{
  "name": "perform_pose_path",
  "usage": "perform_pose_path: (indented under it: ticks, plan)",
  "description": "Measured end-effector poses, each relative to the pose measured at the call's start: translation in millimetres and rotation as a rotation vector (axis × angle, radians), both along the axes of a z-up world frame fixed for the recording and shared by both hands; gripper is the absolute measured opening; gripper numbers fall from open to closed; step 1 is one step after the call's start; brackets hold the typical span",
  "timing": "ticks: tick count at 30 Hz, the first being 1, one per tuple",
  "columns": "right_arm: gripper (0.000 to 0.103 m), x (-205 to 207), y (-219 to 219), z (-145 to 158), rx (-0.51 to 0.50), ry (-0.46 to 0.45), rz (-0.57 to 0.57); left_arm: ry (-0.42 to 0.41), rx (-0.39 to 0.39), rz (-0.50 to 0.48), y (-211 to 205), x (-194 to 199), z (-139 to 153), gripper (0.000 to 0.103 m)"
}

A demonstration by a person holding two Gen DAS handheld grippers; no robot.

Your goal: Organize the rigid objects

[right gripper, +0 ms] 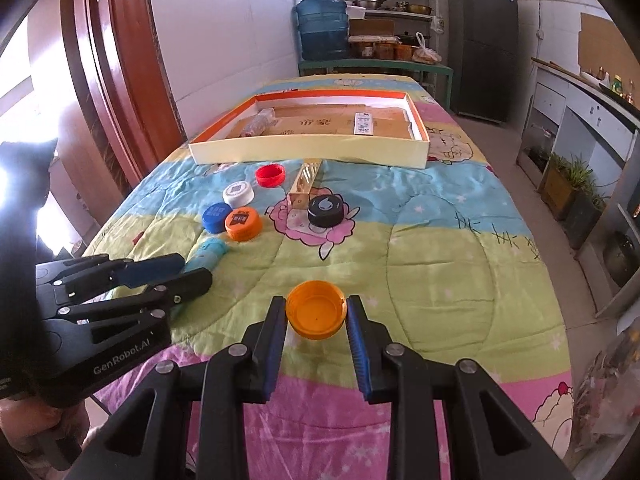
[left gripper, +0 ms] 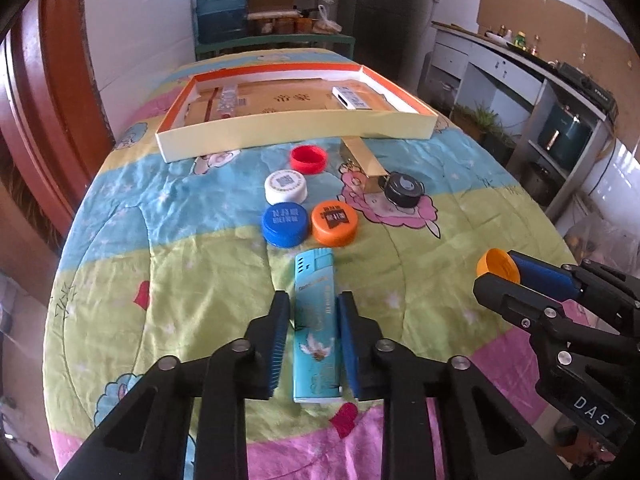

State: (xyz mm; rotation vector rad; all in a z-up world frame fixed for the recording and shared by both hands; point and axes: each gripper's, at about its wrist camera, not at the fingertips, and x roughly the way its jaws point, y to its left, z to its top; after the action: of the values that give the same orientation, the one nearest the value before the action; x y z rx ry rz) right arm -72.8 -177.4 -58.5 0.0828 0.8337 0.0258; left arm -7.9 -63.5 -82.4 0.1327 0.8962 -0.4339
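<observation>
The left tongs [left gripper: 314, 338] straddle a light-blue plastic lighter with a bird print [left gripper: 316, 332], which lies flat on the tabletop's cartoon-print quilt [left gripper: 440, 264]. The blue pads [left gripper: 280, 344] sit along the lighter's 2 long sides, closed on it or very nearly so, and its cap end sticks out past the fingertips toward the caps.

The right tongs [right gripper: 316, 312] grip an orange plastic bottle cap [right gripper: 316, 315] by its rim, hollow side facing up, a pad pressed on either side. In the left wrist view the same cap shows at the tips of those tongs, off to the lighter's right.

Just beyond the lighter lies a cluster of 4 more caps: a blue cap [left gripper: 285, 222] and an orange cap with a dark label [left gripper: 334, 222] side by side, a white cap with a printed code [left gripper: 286, 187] behind them, and a red cap lying hollow side up [left gripper: 308, 159] farthest back. To their right, a black round lid [left gripper: 402, 190] rests against the near end of a gold rectangular box [left gripper: 364, 164].

Behind all of these stands a shallow cream cardboard tray with an orange inner rim [left gripper: 296, 134]. Inside it lie a white remote-like bar [left gripper: 351, 98] at the right and a clear wrapped packet [left gripper: 226, 102] at the left.
</observation>
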Motion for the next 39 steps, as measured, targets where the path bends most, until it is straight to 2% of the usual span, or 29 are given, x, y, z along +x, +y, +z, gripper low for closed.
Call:
perform_pose_path:
  ticks: [9,15,25,31,35,39]
  plan:
    - [0.03,15.0,5.9,11.2,0.024,-0.024,0.013,-0.022,-0.06,0.051,18.2,14.1,16.2,0.02]
    - [0.03,33.3,9.6,22.8,0.042,-0.049,0.026,-0.062,-0.102,0.104,35.8,32.8,39.6,0.02]
    - [0.03,84.3,6.1,55.7,0.033,-0.117,0.057,-0.105,-0.168,0.094,41.8,91.5,83.5,0.02]
    - [0.031,117.5,-0.4,67.9,0.035,-0.139,0.074,-0.117,-0.169,0.073,34.4,128.3,101.7,0.02]
    - [0.03,121.0,-8.5,68.4,0.059,-0.135,0.065,-0.056,-0.183,0.039,33.7,128.2,100.4,0.02]
    - [0.031,107.7,-16.2,51.2,0.069,-0.097,0.042,0.013,-0.135,-0.022,25.8,90.8,69.9,0.02]
